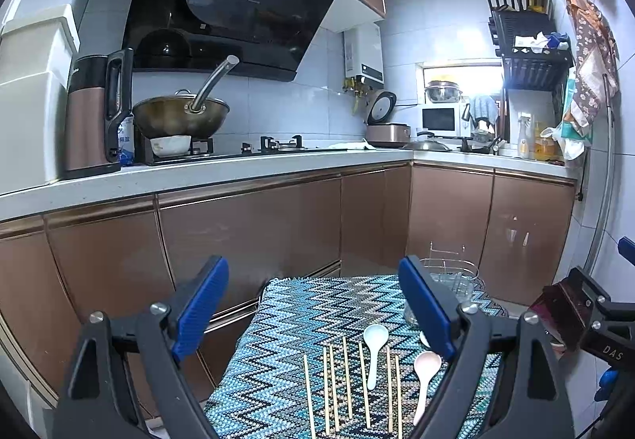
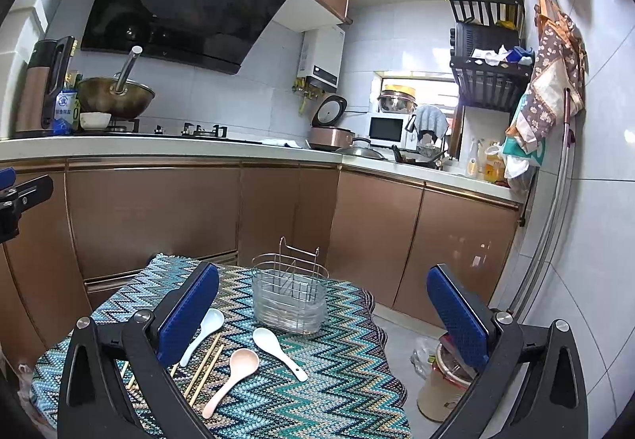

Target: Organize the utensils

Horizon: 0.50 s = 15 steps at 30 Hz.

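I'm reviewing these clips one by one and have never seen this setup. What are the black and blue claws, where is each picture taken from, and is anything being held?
Each claw is a hand-held gripper carried by a person, with a camera looking along its fingers. One picture comes from the left hand-held gripper, the other from the right hand-held gripper. Both are open and hold nothing. On the zigzag cloth lie chopsticks, two white spoons and a pink spoon. The wire utensil holder stands empty.
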Available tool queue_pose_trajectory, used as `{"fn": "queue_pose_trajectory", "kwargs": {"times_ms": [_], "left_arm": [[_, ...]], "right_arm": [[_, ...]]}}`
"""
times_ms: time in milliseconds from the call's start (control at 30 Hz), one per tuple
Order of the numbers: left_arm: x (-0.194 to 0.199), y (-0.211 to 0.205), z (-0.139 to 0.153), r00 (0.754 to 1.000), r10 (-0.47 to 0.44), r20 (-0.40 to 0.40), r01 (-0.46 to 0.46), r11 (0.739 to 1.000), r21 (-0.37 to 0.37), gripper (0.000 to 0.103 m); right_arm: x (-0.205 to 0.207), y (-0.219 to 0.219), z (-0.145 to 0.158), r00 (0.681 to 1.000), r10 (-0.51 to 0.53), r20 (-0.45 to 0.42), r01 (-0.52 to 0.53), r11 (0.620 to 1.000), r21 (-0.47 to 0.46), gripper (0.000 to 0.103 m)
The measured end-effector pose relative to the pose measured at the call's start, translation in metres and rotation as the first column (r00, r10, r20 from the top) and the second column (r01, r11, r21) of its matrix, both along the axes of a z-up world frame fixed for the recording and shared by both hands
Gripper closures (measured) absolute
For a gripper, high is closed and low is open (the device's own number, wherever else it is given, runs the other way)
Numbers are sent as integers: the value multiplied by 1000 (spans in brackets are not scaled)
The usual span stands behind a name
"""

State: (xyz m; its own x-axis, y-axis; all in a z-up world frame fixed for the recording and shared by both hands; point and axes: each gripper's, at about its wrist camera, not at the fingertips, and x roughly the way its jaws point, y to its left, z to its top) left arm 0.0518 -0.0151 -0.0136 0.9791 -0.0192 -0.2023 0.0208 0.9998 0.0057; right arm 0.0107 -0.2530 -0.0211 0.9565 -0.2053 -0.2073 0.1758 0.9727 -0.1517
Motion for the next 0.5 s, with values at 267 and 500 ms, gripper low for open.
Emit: {"fn": "queue_pose_trajectory", "kwargs": {"times_ms": [267,500], "left_arm": [[10,-1,0,1000,-2,-4,2,1000,4,16],[25,-6,-2,1000,-2,-26,3,1000,20,16]], "right_arm": [[6,-4,1,1000,-10,6,9,1000,2,0],[13,-11,8,999,-6,32,5,1000,11,0]]}}
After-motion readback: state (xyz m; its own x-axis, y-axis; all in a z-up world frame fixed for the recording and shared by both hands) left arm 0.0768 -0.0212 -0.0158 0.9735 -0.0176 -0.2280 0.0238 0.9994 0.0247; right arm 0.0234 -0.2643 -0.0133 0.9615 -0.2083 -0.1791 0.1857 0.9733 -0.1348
